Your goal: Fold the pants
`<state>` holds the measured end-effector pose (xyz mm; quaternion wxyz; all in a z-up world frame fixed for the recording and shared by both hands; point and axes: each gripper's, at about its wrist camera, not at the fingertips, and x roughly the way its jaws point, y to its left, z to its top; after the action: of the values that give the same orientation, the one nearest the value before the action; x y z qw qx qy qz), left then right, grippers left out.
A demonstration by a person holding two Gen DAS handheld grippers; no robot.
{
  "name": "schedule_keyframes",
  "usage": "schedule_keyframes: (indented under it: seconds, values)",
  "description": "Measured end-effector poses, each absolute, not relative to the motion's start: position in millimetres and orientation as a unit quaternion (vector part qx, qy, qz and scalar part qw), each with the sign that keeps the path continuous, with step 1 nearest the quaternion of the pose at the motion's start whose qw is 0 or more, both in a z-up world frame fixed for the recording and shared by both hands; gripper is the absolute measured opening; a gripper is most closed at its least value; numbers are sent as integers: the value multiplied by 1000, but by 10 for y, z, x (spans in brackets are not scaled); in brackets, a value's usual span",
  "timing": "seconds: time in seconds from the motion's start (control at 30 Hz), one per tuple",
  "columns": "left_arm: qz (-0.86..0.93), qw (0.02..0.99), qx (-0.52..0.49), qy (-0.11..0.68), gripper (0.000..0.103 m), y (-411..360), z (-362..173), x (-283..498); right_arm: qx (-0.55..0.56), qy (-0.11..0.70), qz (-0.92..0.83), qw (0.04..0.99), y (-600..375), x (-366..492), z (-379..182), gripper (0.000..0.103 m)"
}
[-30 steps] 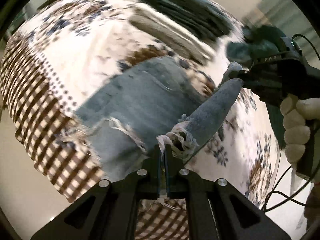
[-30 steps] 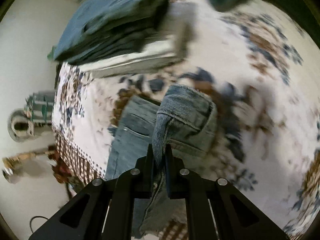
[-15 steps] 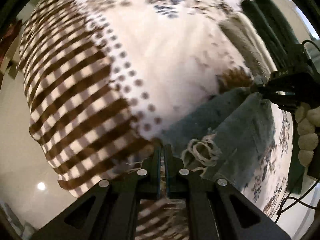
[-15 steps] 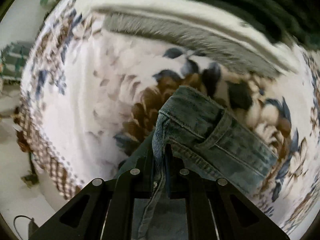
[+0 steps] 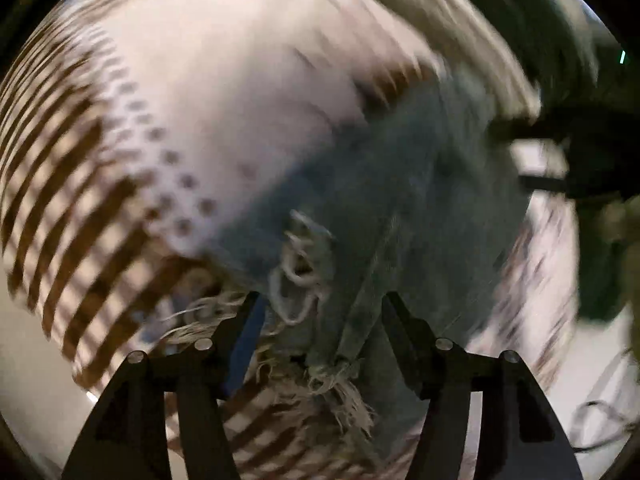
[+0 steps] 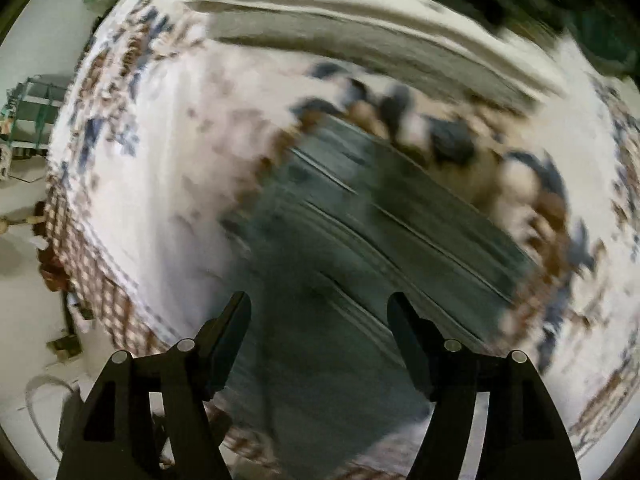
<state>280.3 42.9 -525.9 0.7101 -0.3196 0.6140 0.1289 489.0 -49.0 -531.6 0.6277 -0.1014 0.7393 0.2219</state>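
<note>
Jeans lie flat on the cloth, their frayed hem at the cloth's checked edge, just ahead of my left claw. That claw gapes wide and holds nothing. My right claw is spread wide too, hovering empty over the waistband end. Beyond the jeans, toward the cloth's far edge, sits a blurred stack of folded clothes.

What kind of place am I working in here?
Probably a home room: the jeans lie on a surface draped in a floral cloth with a checked border, a stack of folded clothes sits behind, and pale floor shows below.
</note>
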Motion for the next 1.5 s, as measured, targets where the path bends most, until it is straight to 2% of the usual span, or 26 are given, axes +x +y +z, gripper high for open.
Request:
schedule_keyframes:
  seconds: [0.03,0.07,0.1,0.3,0.47,0.5,0.57,0.6,0.63,0.67,0.7,0.97,1.03,1.07,1.13,1.17,1.3,1.5]
  values:
    - [122,713,-304,620,50,370,-5320,2844,-100,742,212,628,-603,4869,-5318,73]
    - [117,719,-296,618,18,343,-5345,2859,-91,747,200,628,-752,4866,-5338,73]
    - [114,724,-286,617,5,337,-5362,2867,-82,750,190,628,-892,4873,-5352,73]
    - [171,736,-323,570,5,947,-5251,2667,-30,757,146,636,-1563,4960,-5432,73]
    - [212,712,-390,545,10,1315,-5155,2488,31,754,150,639,-1956,5039,-5508,73]
    - [218,714,-394,536,11,1298,-5086,2438,44,752,156,640,-2007,5069,-5526,77]
    - [235,714,-423,506,34,1202,-4948,2257,70,744,174,641,-2055,5138,-5581,80]
    - [239,709,-447,490,40,1151,-4904,2152,81,739,188,641,-2067,5181,-5614,80]
    - [243,701,-475,473,53,1087,-4871,2043,90,736,202,640,-2072,5225,-5652,80]
    - [246,690,-501,461,62,976,-4869,1923,96,733,216,638,-2070,5273,-5704,80]
    - [248,680,-518,456,62,872,-4888,1878,102,731,229,634,-2063,5321,-5764,80]
    - [215,570,-618,498,62,-83,-5613,1917,132,742,283,594,-2035,5405,-6142,79]
    - [223,593,-580,511,61,-203,-5617,2044,131,737,289,597,-2051,5365,-6145,72]
    - [227,618,-553,511,44,-240,-5575,2105,134,733,289,601,-2064,5354,-6155,69]
    - [216,647,-521,513,20,-289,-5500,2204,147,731,283,603,-2122,5340,-6184,56]
    - [209,659,-509,513,15,-300,-5461,2217,153,729,274,608,-2170,5325,-6197,45]
    - [168,707,-459,511,14,-275,-5251,2132,129,711,256,642,-2173,5233,-6046,19]
    - [111,729,-384,555,14,77,-5048,1940,163,709,226,648,-2416,4768,-5614,15]
